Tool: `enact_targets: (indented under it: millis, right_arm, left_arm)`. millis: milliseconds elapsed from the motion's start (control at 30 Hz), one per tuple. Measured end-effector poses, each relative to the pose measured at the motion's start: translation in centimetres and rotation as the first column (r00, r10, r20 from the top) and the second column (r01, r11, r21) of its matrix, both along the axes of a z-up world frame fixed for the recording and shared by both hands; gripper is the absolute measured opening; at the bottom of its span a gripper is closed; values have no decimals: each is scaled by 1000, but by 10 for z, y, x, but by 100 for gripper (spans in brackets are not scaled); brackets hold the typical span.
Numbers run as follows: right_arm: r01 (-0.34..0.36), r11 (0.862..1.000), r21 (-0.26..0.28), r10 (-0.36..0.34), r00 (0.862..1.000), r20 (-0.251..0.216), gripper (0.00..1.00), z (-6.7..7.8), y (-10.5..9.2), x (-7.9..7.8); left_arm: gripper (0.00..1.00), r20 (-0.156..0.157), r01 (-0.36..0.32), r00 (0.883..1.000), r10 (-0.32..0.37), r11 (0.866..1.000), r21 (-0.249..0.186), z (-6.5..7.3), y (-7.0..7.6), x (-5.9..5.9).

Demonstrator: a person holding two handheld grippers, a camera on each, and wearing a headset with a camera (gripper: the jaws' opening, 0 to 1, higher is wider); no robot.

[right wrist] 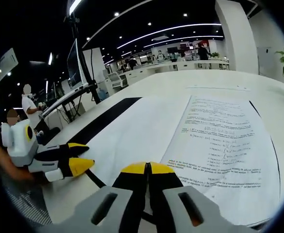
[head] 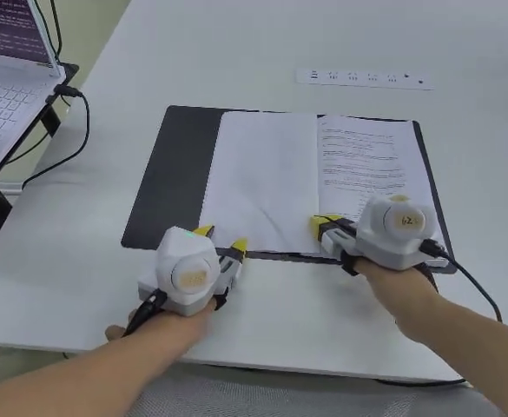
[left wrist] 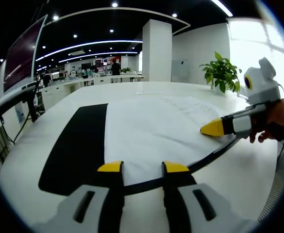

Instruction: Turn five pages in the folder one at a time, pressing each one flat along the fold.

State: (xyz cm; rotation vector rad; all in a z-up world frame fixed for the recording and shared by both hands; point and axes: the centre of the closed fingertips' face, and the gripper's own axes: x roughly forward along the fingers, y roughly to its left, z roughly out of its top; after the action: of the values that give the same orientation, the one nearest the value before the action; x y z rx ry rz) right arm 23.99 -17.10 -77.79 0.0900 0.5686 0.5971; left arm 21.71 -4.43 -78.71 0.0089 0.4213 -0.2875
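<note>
— Folder?
— The thin black folder (head: 171, 178) lies open and flat on your smooth white bench (head: 236, 52). Blank sheet (head: 262, 174) left, printed page (head: 366, 165) right.
— Fingers?
— Your left gripper (left wrist: 142, 167): yellow-tipped fingers parted at the folder's near edge. Your right gripper (right wrist: 148, 169): fingers pressed together near the fold.

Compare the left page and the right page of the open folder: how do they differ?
The left page is blank white; the right page carries printed text. The left page shows faint creases; the right page looks smooth. Beside the left page a wide strip of the black folder lies bare; beside the right page only a thin dark edge shows. Both lie flat and meet at the fold.
</note>
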Motion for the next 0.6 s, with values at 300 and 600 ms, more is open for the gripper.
enact_targets:
  millis: [300,600]
  right_arm:
    - [-23,1000,-3,23,1000,-15,0,-3,0,-25]
    - [-34,999,36,36,998,-54,0,-5,1,-51]
  left_arm:
    - [30,1,2,1000,-2,1000,1,0,0,0]
    - [30,-3,4,1000,-4,1000,3,0,0,0]
